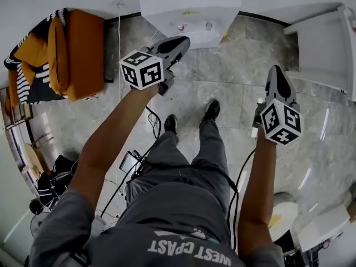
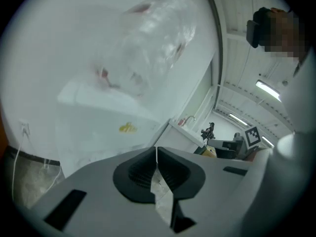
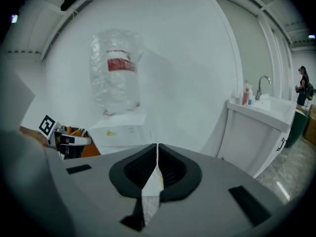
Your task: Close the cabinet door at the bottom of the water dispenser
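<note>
Both grippers in front of the water dispenser (image 1: pixel 189 10) — nothing held.
The left gripper (image 1: pixel 178 42) hangs just before the dispenser's front, jaws pressed together and empty; the right gripper (image 1: pixel 276 77) sits off to the dispenser's right, jaws likewise closed on nothing. A clear bottle (image 3: pixel 114 70) stands on top of it — an orange cushion (image 1: pixel 78 54) lies to its left. Its bottom cabinet door can't be made out.

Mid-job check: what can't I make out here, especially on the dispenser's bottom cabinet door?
- Head view: water dispenser seen from above, front foreshortened; cabinet door shut or ajar, cannot tell.
- Left gripper view: dispenser blurred; left gripper body hides its base.
- Right gripper view: right gripper body covers everything below the dispenser's top.
- Label on the water bottle: too small to read.
</note>
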### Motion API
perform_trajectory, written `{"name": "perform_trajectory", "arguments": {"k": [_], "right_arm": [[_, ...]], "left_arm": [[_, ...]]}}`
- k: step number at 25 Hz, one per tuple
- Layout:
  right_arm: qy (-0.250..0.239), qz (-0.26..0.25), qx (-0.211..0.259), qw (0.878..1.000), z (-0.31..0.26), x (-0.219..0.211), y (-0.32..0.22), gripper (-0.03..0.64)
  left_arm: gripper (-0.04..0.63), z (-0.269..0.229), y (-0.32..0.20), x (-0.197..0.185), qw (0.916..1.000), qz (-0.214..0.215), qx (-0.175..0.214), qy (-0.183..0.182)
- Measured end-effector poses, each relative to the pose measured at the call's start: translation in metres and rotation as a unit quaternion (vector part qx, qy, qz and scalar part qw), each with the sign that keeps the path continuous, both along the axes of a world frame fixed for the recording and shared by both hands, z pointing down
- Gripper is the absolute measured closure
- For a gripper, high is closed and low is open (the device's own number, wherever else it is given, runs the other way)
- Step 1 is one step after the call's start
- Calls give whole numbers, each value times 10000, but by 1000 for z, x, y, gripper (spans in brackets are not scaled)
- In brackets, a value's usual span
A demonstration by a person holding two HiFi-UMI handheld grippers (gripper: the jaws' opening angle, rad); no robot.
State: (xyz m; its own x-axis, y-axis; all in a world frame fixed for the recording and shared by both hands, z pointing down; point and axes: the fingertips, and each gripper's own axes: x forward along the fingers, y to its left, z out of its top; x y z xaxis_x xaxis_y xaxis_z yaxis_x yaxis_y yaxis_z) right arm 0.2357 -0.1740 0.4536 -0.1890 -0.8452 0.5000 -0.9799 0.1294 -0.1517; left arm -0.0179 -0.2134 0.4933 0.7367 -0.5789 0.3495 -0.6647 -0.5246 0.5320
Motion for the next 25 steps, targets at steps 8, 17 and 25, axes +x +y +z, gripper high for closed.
{"name": "perform_trajectory", "arguments": {"k": [8,17,25], "right_arm": [[-119,-254,809,9963,-130,-40,23,586],[-74,-872,1735,9809,-268,-111,66,588],[-40,-1661,2432,9556,-362,-179,95,589]], "left_arm": [[571,-162,22,-49,9940,-83,1076,159],[571,-308,67,-110,9723,-273,2320,-95],[571,-409,113,-123,9298,8,3633,-592]]}}
